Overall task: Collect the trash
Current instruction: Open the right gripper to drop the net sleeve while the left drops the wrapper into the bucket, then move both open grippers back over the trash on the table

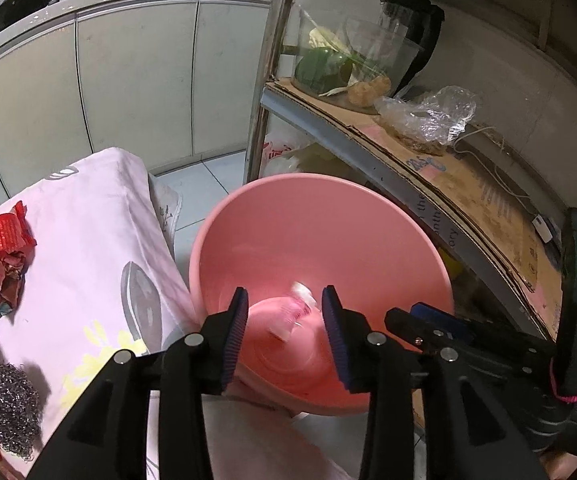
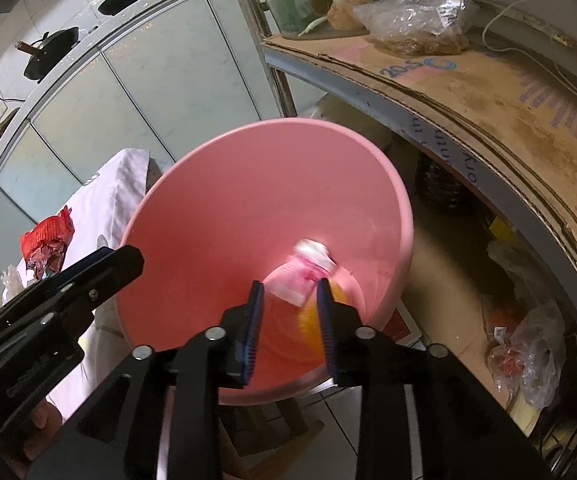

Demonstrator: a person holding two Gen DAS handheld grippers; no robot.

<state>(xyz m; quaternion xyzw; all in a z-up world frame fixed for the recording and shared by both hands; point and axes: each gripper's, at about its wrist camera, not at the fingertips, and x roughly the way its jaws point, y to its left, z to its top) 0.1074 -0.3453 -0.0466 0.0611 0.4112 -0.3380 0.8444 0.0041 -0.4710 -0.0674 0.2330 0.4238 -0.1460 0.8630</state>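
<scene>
A pink plastic basin (image 1: 312, 224) (image 2: 248, 184) stands beside the cloth-covered table. A blurred pink-and-white wrapper (image 1: 294, 312) (image 2: 302, 276) lies or falls inside it, over something orange (image 2: 310, 320). My left gripper (image 1: 284, 312) is open over the basin's near side, empty. My right gripper (image 2: 288, 304) is open just above the wrapper, not gripping it; it also shows in the left wrist view (image 1: 428, 324). Red crumpled wrappers (image 1: 0, 252) (image 2: 46, 244) lie on the table at left.
A steel-wool scourer (image 1: 8, 404) lies on the floral cloth (image 1: 96, 240). A metal shelf with cardboard (image 1: 468, 200) (image 2: 488, 92) holds plastic bags (image 1: 428, 114) and vegetables on the right. White cabinets (image 1: 128, 80) stand behind. More bags (image 2: 528, 360) sit on the lower shelf.
</scene>
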